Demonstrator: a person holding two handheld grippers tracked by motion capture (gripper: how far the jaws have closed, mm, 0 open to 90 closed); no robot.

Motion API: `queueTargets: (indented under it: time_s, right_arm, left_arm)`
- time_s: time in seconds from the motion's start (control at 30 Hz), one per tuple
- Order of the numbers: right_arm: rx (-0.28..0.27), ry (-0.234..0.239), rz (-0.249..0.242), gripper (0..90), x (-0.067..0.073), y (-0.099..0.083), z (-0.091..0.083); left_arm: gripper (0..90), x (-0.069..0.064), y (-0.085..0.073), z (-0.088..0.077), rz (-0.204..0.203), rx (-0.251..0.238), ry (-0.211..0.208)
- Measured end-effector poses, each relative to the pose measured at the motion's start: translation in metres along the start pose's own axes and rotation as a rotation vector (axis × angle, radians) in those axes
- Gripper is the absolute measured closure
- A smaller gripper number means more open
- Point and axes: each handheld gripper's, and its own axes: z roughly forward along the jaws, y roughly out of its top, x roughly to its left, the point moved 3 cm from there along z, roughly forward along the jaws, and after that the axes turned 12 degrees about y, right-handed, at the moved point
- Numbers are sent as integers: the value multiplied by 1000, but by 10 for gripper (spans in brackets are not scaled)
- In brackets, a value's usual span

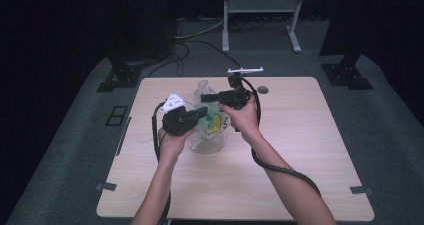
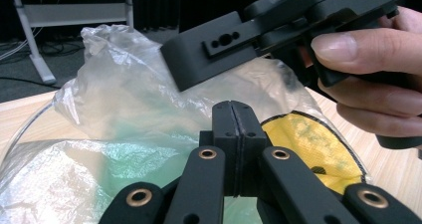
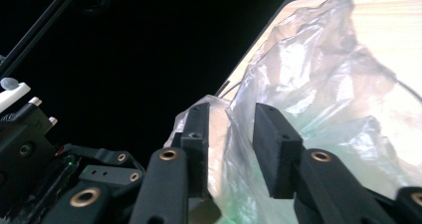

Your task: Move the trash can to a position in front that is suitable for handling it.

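A clear plastic bag point(image 1: 205, 137) lies at the middle of the wooden table point(image 1: 300, 150), with something green point(image 2: 139, 159) and something yellow point(image 2: 308, 144) inside it. My left gripper point(image 2: 234, 117) comes from the left to the bag's upper part point(image 1: 202, 112); its jaws are pressed together, and I cannot tell whether any film is pinched. My right gripper point(image 3: 231, 119) reaches in from the right at the bag's top point(image 1: 207, 98). Its jaws stand apart with a fold of the bag point(image 3: 308, 84) between them, the pads not pressing on it. One of its fingers point(image 2: 214, 50) hangs just above the left jaws.
A small dark disc point(image 1: 263, 90) lies near the table's far edge. A white stand point(image 1: 260, 5) and black stand feet point(image 1: 117, 77) are on the floor behind. Cables trail from both grippers along the forearms. Bare tabletop lies left, right and in front of the bag.
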Motion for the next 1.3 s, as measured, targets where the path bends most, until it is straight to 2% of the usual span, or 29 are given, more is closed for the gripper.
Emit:
queueTargets:
  time_s: [0.07, 0.13, 0.17, 0.2, 0.27, 0.33, 0.43, 0.47, 0.5, 0.53, 0.6, 0.63, 0.67, 0.77, 0.87, 0.9, 0.97, 1.2, 1.23, 1.3]
  right_arm:
    - [13, -36, -22, 675, 2, 0, 4]
    - [25, -69, -31, 720, 2, -1, 7]
    - [38, -97, -40, 775, 1, -2, 9]
    - [38, -97, -40, 775, 1, -2, 9]
    - [50, -114, -43, 862, 0, -3, 10]
    - [48, -115, -44, 873, -1, -4, 10]
    - [48, -113, -46, 884, -3, -5, 9]
    - [48, -114, -48, 886, -3, -5, 8]
    - [49, -111, -42, 887, -4, -6, 7]
    - [50, -110, -46, 887, -5, -6, 6]
    - [48, -110, -46, 888, -5, -7, 6]
    - [41, -104, -44, 888, -5, -6, 5]
    - [40, -103, -44, 889, -5, -6, 4]
    - [33, -101, -46, 890, -4, -6, 2]
    - [25, -97, -50, 890, -4, -5, -1]
    - [21, -100, -55, 891, -4, -4, -2]
    - [17, -98, -54, 891, -4, -4, -3]
    - [0, -100, -56, 891, -2, 1, -8]
    - [-8, -97, -58, 891, 0, 3, -10]
    - [-13, -97, -61, 891, 2, 5, -11]
  left_arm:
    - [900, -1, 0, 0, -1, -3, 1]
    - [900, -1, 0, 0, 3, 0, 1]
    - [900, -2, 0, 0, 6, 0, 2]
    - [900, -2, -1, 0, 8, 3, 2]
    - [888, -1, -1, -2, 4, 3, -7]
    - [866, 0, -1, -3, 1, 1, -5]
    - [769, 2, 1, -8, -13, -5, -8]
    - [769, 3, 1, -10, -13, -8, -5]
    - [733, 5, 2, -13, -23, -15, -2]
    - [660, 7, 3, -16, -31, -20, 3]
    - [630, 10, 5, -21, -45, -35, 27]
    - [563, 12, 6, -24, -48, -44, 37]
    - [541, 15, 6, -29, -51, -47, 46]
    - [469, 19, 5, -34, -40, -50, 70]
    - [431, 27, 1, -42, -61, -71, 95]
    - [360, 30, -1, -44, -64, -75, 114]
    - [343, 33, -4, -48, -79, -84, 124]
    - [241, 40, -15, -58, -69, -71, 150]
    - [206, 41, -17, -59, -66, -68, 151]
    - [191, 42, -21, -61, -71, -65, 144]
